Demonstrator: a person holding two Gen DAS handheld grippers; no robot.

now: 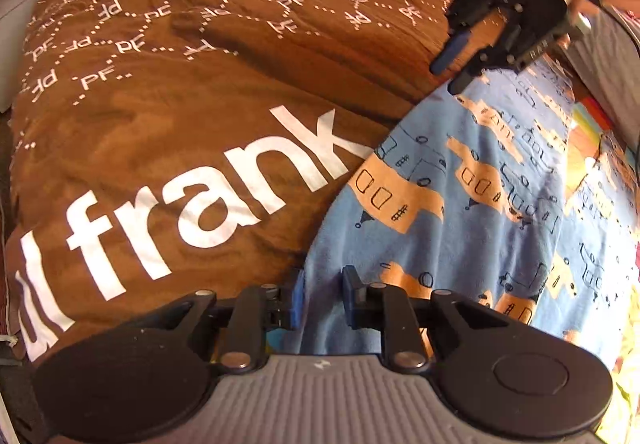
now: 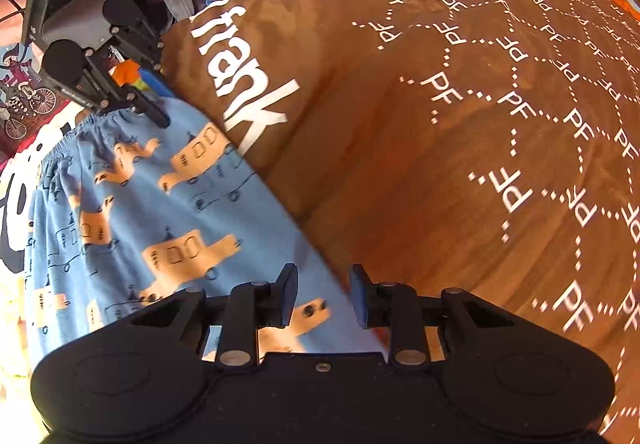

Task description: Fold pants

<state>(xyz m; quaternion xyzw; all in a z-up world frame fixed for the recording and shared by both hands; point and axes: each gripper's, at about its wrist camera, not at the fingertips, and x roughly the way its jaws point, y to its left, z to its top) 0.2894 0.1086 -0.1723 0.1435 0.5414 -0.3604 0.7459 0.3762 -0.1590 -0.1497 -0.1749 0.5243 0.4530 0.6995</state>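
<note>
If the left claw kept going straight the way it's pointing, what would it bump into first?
Most likely the blue patterned pants: the left gripper points down at their edge, where they meet the brown blanket. Depth is hard to judge.

1. Your left gripper (image 1: 322, 298) points steeply down, its jaws narrowed to a small gap with blue cloth lying between the pads.
2. Your right gripper (image 2: 324, 294) also tilts steeply down, jaws partly apart, straddling a cloth edge; contact is unclear.

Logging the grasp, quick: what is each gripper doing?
Left gripper: open, straddling the edge of the blue printed pants.
Right gripper: open, over their edge.
</note>
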